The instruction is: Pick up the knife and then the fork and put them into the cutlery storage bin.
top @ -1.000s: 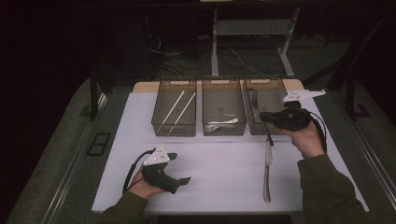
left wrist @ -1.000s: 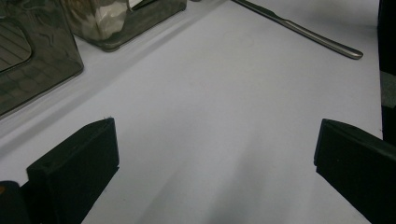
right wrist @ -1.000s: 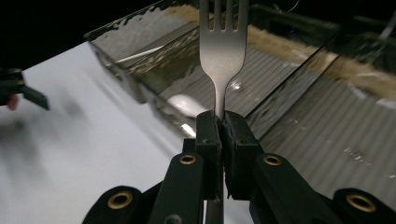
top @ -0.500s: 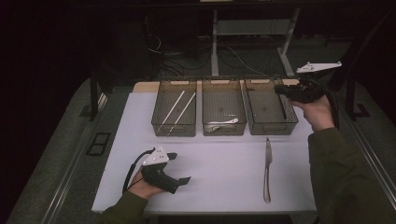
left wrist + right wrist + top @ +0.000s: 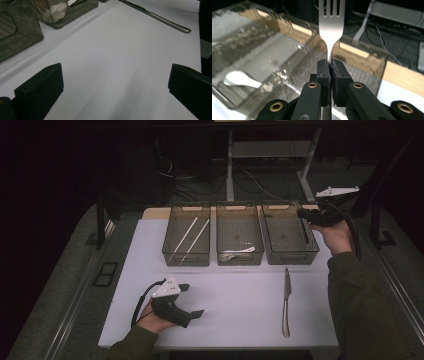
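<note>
Gleaming silver fork (image 5: 331, 25), tines up, clamped in right hand-held gripper (image 5: 329, 67), left hand-held gripper (image 5: 115, 85) released.

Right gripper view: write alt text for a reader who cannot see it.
The right gripper has its black jaws shut on the neck of a metal fork, tines pointing up and away from the camera. Just beyond stands a clear plastic bin, and a white spoon shows through bin walls at the left.

Glossy metal fork (image 5: 331, 27); clear plastic bin (image 5: 274, 60)
</note>
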Demonstrator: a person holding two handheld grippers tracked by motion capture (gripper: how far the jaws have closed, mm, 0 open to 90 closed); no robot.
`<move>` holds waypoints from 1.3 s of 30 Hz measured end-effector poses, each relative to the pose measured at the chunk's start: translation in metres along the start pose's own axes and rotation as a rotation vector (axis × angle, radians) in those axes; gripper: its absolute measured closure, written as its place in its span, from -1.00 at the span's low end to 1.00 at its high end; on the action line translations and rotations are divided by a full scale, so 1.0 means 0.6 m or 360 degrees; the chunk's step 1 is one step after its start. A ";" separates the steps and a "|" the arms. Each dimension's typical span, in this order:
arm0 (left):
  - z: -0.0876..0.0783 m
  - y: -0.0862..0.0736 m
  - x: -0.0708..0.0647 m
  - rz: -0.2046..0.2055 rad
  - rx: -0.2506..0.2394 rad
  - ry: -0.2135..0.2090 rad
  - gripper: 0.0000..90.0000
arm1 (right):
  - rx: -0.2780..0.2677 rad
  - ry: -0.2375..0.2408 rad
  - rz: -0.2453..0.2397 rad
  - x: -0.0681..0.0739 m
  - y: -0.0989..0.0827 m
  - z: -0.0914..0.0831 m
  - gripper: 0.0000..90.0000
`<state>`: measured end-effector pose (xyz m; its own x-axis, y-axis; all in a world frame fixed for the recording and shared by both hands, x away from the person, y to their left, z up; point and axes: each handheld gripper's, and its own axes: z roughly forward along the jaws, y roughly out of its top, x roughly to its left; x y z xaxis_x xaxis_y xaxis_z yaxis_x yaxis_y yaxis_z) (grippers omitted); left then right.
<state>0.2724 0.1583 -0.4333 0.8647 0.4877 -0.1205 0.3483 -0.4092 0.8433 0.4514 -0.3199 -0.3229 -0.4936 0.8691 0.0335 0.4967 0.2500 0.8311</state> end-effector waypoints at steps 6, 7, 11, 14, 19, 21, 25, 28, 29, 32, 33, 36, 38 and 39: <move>0.001 0.000 -0.001 -0.0001 -0.0003 -0.0003 -1.00 | 0.0146 0.0002 0.0033 -0.012 -0.044 0.027 0.90; 0.001 0.000 -0.001 -0.0003 -0.0004 -0.0003 -1.00 | 0.0174 0.0007 0.0039 -0.014 -0.051 0.031 0.90; 0.002 0.000 -0.001 0.0000 0.0000 -0.0003 -1.00 | 0.0266 0.0018 0.0040 -0.018 -0.070 0.045 0.90; 0.003 -0.001 -0.001 -0.0007 0.0008 -0.0008 -1.00 | 0.0344 0.0020 0.0014 -0.017 -0.075 0.054 0.89; 0.003 -0.001 -0.002 0.0000 0.0008 -0.0016 -1.00 | 0.0421 0.0045 0.0006 -0.009 -0.077 0.067 0.85; 0.003 -0.001 -0.002 -0.0007 0.0007 -0.0015 -1.00 | 0.0431 0.0053 -0.0003 -0.004 -0.076 0.071 0.64; 0.003 -0.001 -0.002 -0.0004 0.0006 -0.0016 -1.00 | 0.0389 0.0047 0.0016 0.001 -0.072 0.066 0.39; 0.003 -0.001 -0.002 -0.0007 0.0004 -0.0016 -1.00 | 0.0339 0.0087 0.0059 0.006 -0.067 0.053 0.25; 0.003 -0.001 -0.002 -0.0007 0.0005 -0.0015 -1.00 | 0.0333 0.0101 0.0069 0.009 -0.065 0.048 0.19; 0.003 -0.001 -0.002 -0.0001 0.0006 -0.0016 -1.00 | 0.0280 0.0124 0.0080 0.025 -0.062 0.025 0.06; 0.003 -0.001 -0.003 -0.0001 0.0006 -0.0016 -1.00 | 0.0278 0.0156 0.0102 0.030 -0.062 0.017 0.04; 0.003 -0.001 -0.003 0.0001 0.0008 -0.0017 -1.00 | 0.0306 0.0159 0.0083 0.050 -0.065 -0.007 0.04; 0.003 -0.001 -0.003 0.0001 0.0009 -0.0015 -1.00 | 0.0307 0.0186 0.0074 0.061 -0.071 -0.022 0.08; 0.003 -0.001 -0.003 0.0000 0.0008 -0.0015 -1.00 | 0.0310 0.0187 0.0064 0.068 -0.075 -0.029 0.11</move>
<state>0.2714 0.1560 -0.4344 0.8680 0.4804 -0.1256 0.3502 -0.4131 0.8407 0.3967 -0.3031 -0.3495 -0.5445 0.8273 0.1382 0.6404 0.3037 0.7054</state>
